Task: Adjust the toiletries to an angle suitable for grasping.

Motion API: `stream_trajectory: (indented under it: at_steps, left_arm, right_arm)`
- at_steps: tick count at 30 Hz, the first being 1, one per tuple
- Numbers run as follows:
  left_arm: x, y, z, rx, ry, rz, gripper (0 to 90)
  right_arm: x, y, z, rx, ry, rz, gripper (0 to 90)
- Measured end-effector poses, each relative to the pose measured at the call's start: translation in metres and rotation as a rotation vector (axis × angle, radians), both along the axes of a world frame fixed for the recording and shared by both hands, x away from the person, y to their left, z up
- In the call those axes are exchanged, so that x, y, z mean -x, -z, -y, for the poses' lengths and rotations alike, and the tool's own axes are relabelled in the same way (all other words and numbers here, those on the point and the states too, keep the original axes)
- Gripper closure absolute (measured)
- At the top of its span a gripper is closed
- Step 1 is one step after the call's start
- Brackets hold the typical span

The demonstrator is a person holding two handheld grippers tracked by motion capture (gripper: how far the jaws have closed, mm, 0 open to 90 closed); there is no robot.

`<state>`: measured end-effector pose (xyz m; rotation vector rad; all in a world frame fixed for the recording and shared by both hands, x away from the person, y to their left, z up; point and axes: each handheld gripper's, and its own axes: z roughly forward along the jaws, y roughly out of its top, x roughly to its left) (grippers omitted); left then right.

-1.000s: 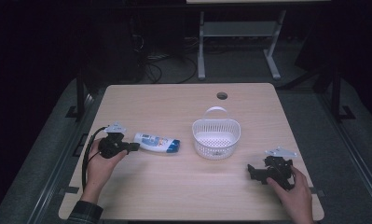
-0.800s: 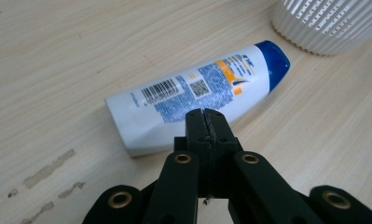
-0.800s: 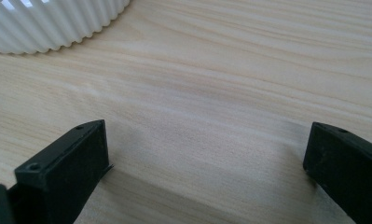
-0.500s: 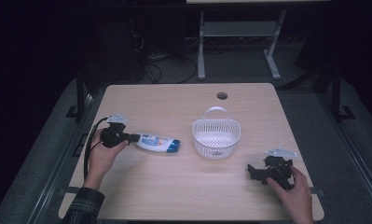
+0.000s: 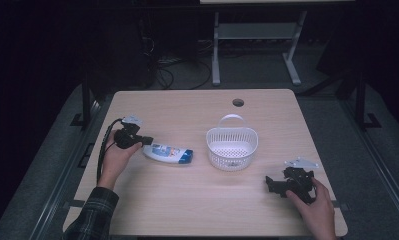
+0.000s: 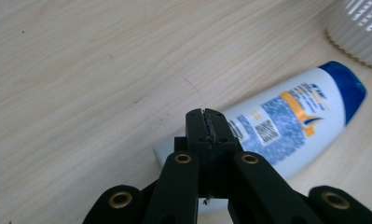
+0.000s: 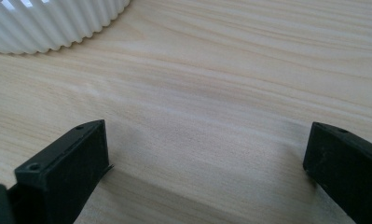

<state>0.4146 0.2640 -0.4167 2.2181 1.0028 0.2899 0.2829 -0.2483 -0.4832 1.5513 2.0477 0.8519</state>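
The left gripper (image 5: 146, 139), matte black with brass-coloured rivets on its linkage, has its two flat jaws pressed tight together with nothing between them. Their blunt tip sits at the flat white base end of the bottle (image 5: 168, 154), at or just above it; whether it touches cannot be told. The bottle (image 6: 286, 122) lies on its side just ahead of that gripper, a smooth, glossy white plastic shape with rounded shoulders, a blue cap at the far end and a blue-and-orange printed label. Beyond the cap stands the basket (image 5: 232, 148), round, white, ribbed plastic with slotted walls and a loop handle. The right gripper (image 5: 273, 183) rests low over the table (image 5: 187, 107), its squared black jaws spread wide over bare, pale wood-grain laminate, the basket's (image 7: 48, 23) fluted wall a little way ahead of it.
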Motion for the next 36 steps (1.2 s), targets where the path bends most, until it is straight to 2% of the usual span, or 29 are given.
stream_trajectory:
  at_steps: [4,7,9,11,13,16,21,26,36]
  left_arm:
    - [-0.011,0.004,0.001,-0.008,-0.008,-0.009,89.9]
    - [-0.017,0.009,0.001,0.022,-0.029,-0.007,89.9]
    - [-0.021,0.014,0.001,0.016,-0.042,-0.010,89.8]
    - [-0.024,0.019,0.000,0.028,-0.049,-0.022,89.9]
    - [-0.026,0.023,0.000,0.012,-0.053,-0.030,89.9]
    - [-0.027,0.025,-0.001,0.015,-0.054,-0.034,89.9]
    - [-0.026,0.025,0.000,0.015,-0.053,-0.040,89.9]
    - [-0.022,0.023,0.003,0.000,-0.030,-0.045,89.9]
    - [-0.005,0.025,0.002,0.014,-0.020,-0.060,89.9]
  right_arm:
    - [0.000,0.000,0.000,0.000,0.000,0.000,0.0]
    - [0.000,0.000,0.000,0.000,0.000,0.000,0.0]
    - [0.000,0.000,0.000,-0.001,0.000,0.000,0.0]
    - [0.000,0.000,0.000,0.000,0.000,0.000,0.0]
    - [0.000,0.000,0.000,0.000,0.000,0.000,0.0]
    - [0.000,0.000,0.000,0.000,0.000,0.000,0.0]
    - [0.000,0.000,0.000,0.000,0.000,0.000,0.0]
    - [0.000,0.000,0.000,0.000,0.000,0.000,0.0]
    - [0.000,0.000,0.000,0.000,0.000,0.000,0.0]
